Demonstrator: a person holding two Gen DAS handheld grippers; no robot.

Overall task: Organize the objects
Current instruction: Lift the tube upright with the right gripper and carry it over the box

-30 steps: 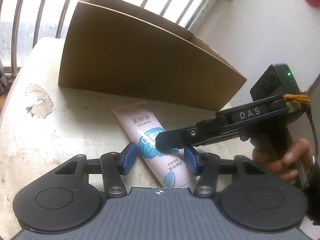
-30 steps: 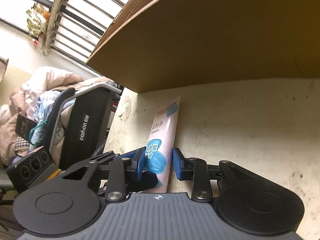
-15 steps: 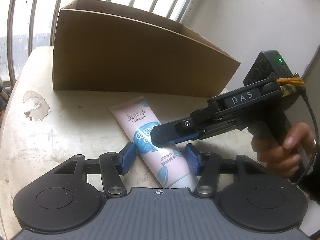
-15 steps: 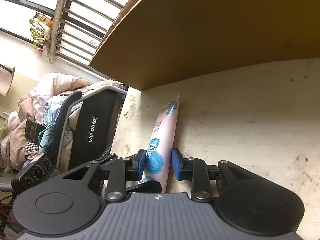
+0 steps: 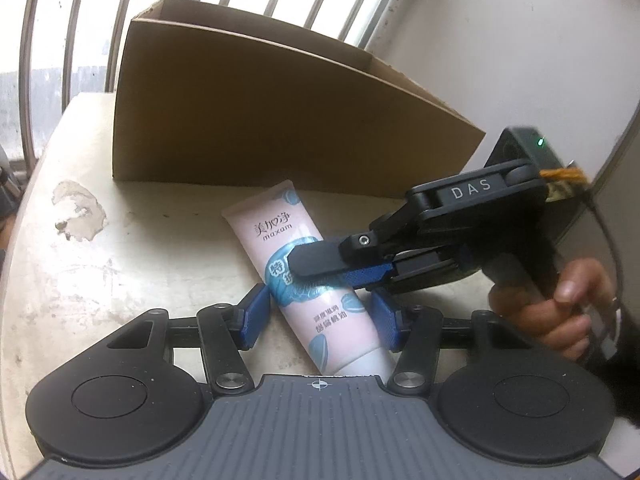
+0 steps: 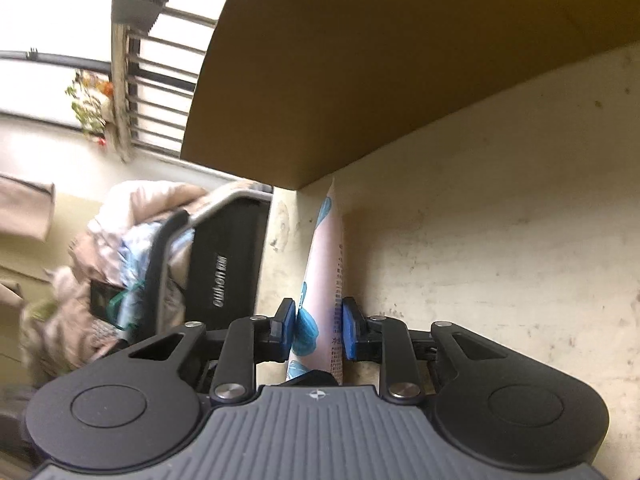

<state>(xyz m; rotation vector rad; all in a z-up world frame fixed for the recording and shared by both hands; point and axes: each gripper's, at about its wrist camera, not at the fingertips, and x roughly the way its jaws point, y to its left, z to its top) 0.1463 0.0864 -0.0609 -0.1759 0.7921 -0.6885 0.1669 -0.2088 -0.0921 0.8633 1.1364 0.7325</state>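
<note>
A pink maxam tube (image 5: 272, 232) lies on the pale table (image 5: 120, 272) just in front of a brown cardboard box (image 5: 260, 120). My left gripper (image 5: 318, 308) is open and straddles the tube's lower half, its right pad clear of it. My right gripper (image 5: 304, 270) comes in from the right, held by a person's hand (image 5: 560, 304). Its jaws are closing, one finger above the tube and one below. In the right wrist view both blue pads of that gripper (image 6: 320, 320) press the tube (image 6: 326, 260), with the box (image 6: 380, 60) close ahead.
A chipped patch (image 5: 76, 212) marks the table's left side. Window bars (image 5: 60, 20) stand behind the box and a white wall (image 5: 500, 40) is at the right. Past the table's edge stands a black frame (image 6: 224, 280) piled with clothes (image 6: 120, 240).
My right gripper has rolled and its jaws have narrowed onto the tube. The left gripper has stayed in place around the tube.
</note>
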